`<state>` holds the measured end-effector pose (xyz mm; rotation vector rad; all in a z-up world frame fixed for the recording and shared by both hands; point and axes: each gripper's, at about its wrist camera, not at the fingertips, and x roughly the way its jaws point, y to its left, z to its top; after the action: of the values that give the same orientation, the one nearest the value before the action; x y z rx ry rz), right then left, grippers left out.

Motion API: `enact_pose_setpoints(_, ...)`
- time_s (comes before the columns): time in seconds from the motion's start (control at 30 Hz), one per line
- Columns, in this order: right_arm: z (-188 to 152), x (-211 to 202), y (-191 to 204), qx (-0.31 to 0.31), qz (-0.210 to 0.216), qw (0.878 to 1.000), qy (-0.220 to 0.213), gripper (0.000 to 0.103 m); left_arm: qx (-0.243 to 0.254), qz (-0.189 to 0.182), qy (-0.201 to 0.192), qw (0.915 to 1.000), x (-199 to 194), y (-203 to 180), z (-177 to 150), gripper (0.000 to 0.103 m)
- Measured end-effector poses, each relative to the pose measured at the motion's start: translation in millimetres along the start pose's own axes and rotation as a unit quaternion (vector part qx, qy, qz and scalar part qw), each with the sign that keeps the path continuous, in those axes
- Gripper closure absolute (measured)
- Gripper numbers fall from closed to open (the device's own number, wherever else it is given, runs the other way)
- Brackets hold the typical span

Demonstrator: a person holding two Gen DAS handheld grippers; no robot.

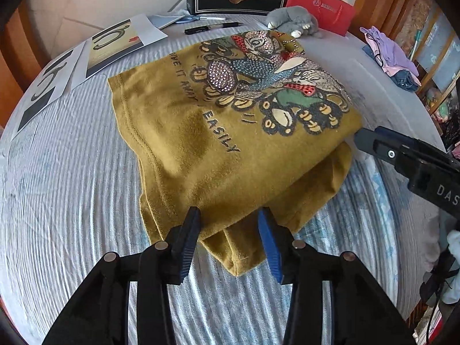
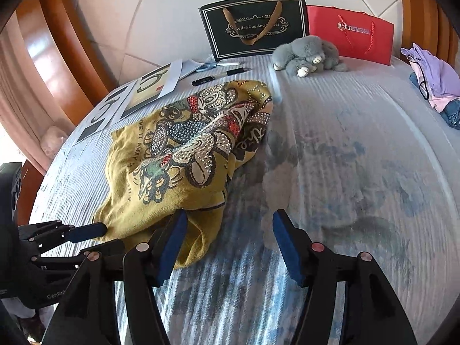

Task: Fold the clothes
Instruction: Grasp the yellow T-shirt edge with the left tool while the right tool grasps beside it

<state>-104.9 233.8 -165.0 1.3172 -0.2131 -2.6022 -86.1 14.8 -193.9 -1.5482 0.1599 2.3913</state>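
Note:
A mustard-yellow shirt with a rhinestone cartoon print lies folded over on the grey ribbed bedspread; it also shows in the right wrist view. My left gripper is open, its blue-padded fingers astride the shirt's near folded edge. My right gripper is open and empty at the shirt's right near corner, its left pad touching the cloth. The right gripper's body shows at the shirt's right edge in the left wrist view.
At the far edge stand a black gift bag and a red bag, with a grey plush toy before them. A marker pen and printed sheets lie far left. Purple clothes lie far right.

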Motion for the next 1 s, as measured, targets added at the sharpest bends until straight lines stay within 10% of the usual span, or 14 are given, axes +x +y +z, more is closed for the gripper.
enact_pose_setpoints(0.07, -3, -1, -4, 0.000, 0.001, 1.000, 0.008, 0.042, -0.011, 0.002, -0.002, 0.9999, 1, 6, 2, 0.069)
enact_pose_setpoints(0.13, -5, -3, -7, -0.003, 0.008, 1.000, 0.012, 0.042, -0.023, -0.006, -0.003, 0.9997, 0, 12, 7, 0.098)
enact_pose_setpoints(0.7, 7, 42, 39, -0.036, -0.032, 0.998, -0.027, 0.036, -0.025, -0.027, -0.115, 0.9927, -79, 24, 56, 0.099)
enact_pose_setpoints(0.83, 24, 36, 13, 0.014, -0.090, 0.994, -0.054, 0.079, -0.034, -0.020, -0.097, 0.9945, -67, 32, 49, 0.099)
enact_pose_setpoints(1.0, 26, -17, -55, 0.104, -0.163, 0.976, -0.100, 0.078, -0.049, -0.024, -0.067, 0.9963, -45, 40, 35, 0.099)
